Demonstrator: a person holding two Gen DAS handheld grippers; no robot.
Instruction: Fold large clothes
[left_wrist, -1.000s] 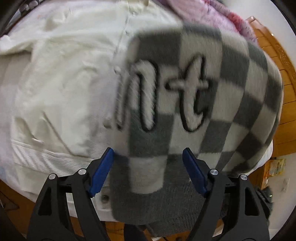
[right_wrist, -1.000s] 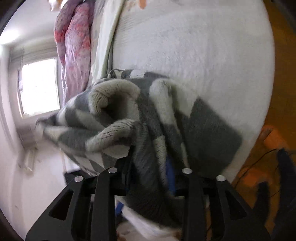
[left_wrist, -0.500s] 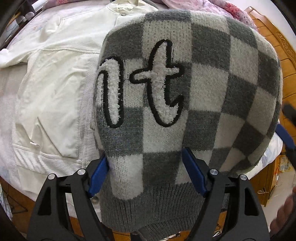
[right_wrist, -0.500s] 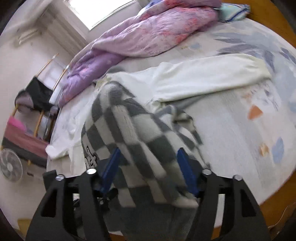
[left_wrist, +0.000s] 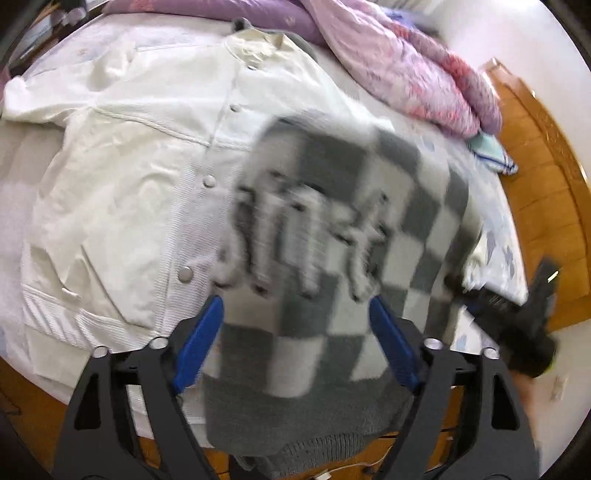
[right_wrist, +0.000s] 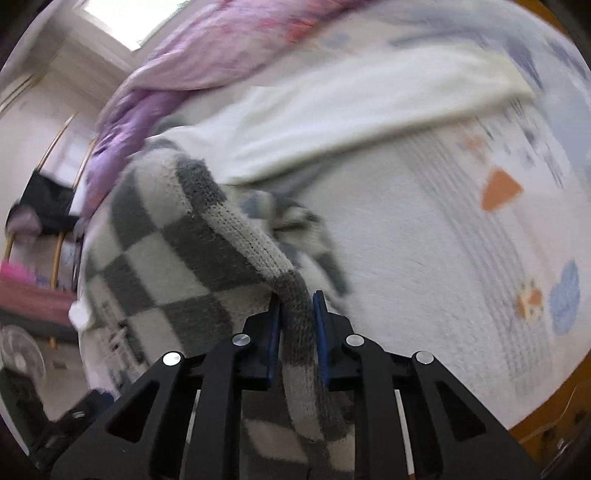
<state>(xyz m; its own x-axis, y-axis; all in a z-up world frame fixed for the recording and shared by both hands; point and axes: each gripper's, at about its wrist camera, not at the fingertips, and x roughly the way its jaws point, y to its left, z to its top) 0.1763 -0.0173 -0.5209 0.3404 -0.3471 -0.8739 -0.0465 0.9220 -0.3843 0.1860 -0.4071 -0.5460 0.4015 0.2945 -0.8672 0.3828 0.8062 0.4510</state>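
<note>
Checked sweater, lifted over the white jacket near the bed's foot edge: right tool narrowed on its ribbed hem, left tool spread wide, fabric draped between its fingers, apparently to spread the sweater for folding.

Our left gripper sat low in the frame's centre, its blue fingers spread wide apart. Our right gripper sat at bottom centre with its fingers drawn close, pinching a fold of the sweater between them.
</note>
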